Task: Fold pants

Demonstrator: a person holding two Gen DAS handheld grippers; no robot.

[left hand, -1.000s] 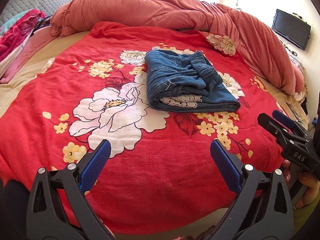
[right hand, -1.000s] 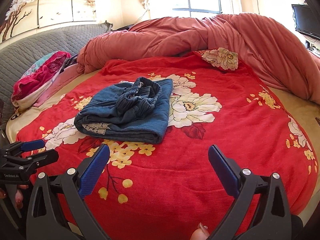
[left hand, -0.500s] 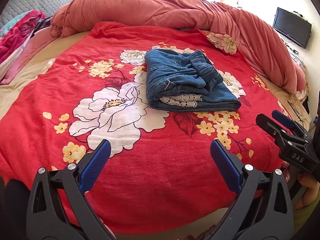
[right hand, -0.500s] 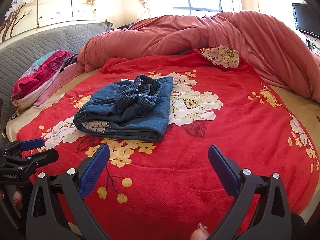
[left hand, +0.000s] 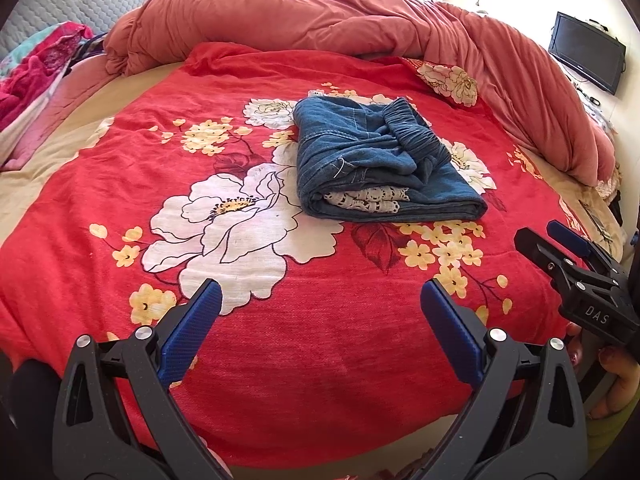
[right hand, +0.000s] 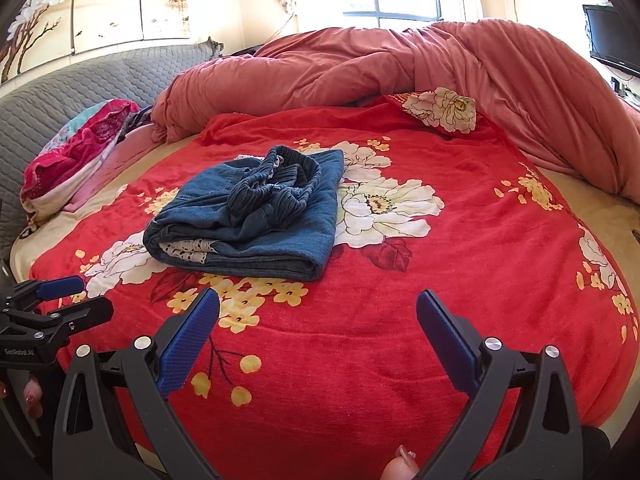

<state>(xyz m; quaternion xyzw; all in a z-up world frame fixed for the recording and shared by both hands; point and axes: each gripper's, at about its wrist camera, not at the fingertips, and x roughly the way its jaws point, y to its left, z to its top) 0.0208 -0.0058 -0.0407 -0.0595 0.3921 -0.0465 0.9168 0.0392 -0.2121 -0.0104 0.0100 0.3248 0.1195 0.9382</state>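
Observation:
Blue denim pants (left hand: 380, 164) (right hand: 256, 216) lie folded into a compact bundle on the red floral blanket (left hand: 280, 340) (right hand: 420, 300), elastic waistband bunched on top and a strip of white lace showing at the near edge. My left gripper (left hand: 320, 300) hangs open over the blanket's near part, well short of the pants. My right gripper (right hand: 318, 312) is open too and holds nothing. Each gripper shows at the edge of the other's view: the right gripper (left hand: 552, 240), the left gripper (right hand: 80, 294).
A pink-red duvet (left hand: 360, 16) (right hand: 440, 64) is heaped along the far side and right. Pink and teal bedding (left hand: 28, 68) (right hand: 76, 148) lies at the left by a grey quilted headboard (right hand: 80, 84). A dark screen (left hand: 586, 58) hangs on the right wall.
Both grippers stay open and have drifted back slightly; the pants appear a little farther off. The bundle itself has not moved.

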